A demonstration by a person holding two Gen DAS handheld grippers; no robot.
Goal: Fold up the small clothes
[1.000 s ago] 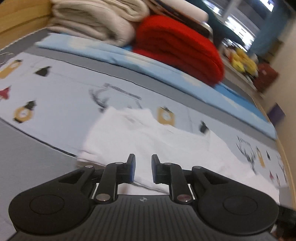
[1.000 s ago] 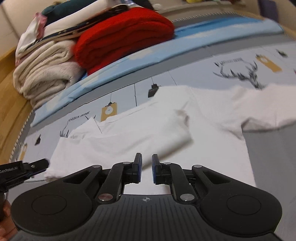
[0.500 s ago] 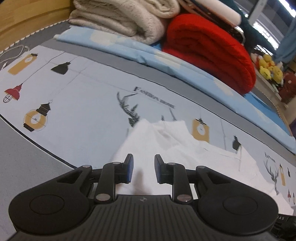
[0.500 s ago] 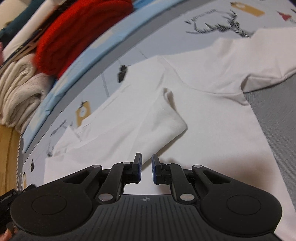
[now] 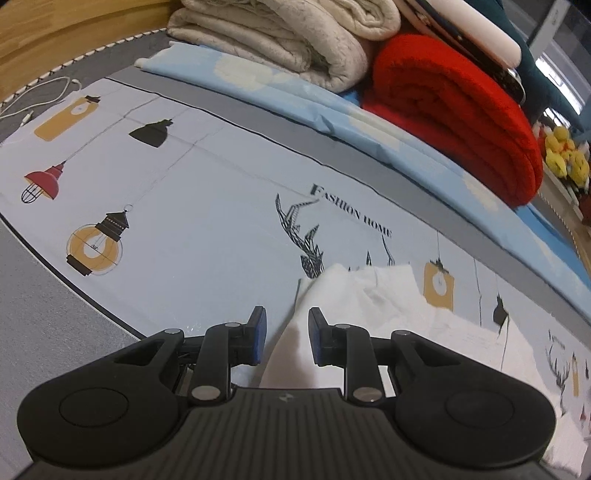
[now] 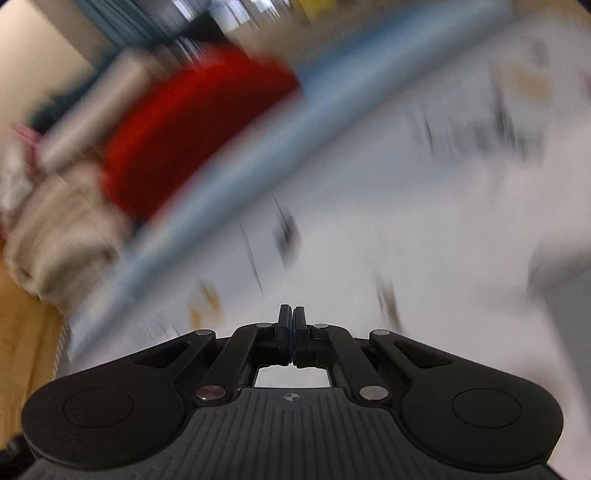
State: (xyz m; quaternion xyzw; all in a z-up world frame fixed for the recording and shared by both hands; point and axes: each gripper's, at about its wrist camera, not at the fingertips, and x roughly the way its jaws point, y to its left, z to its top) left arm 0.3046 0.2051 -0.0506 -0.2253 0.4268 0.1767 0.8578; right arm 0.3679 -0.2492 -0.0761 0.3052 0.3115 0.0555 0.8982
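Left wrist view: left hand-held gripper (image 5: 283, 334) stood narrowly apart, straddling white garment (image 5: 373, 317) edge on bed sheet (image 5: 192, 229)
Right hand-held gripper (image 6: 291, 334): pressed together, contents unclear through blur
Handling: light, limp, best pinched at edge

**Colours and prints across the bed**

The white garment (image 5: 388, 306) is plain, with no print. Under it the pale blue-grey sheet (image 5: 207, 229) carries ochre lantern bulbs at 9 o'clock, a red cage lamp and a black shade toward 10, black antler line-drawings, and black "FASHION HOME" lettering at centre. A grey band edges it. At 1 o'clock lies a bright red blanket (image 5: 454, 110); at 12, a cream blanket (image 5: 295, 33). Gripper fingers (image 5: 258, 334) are black with blue pads.
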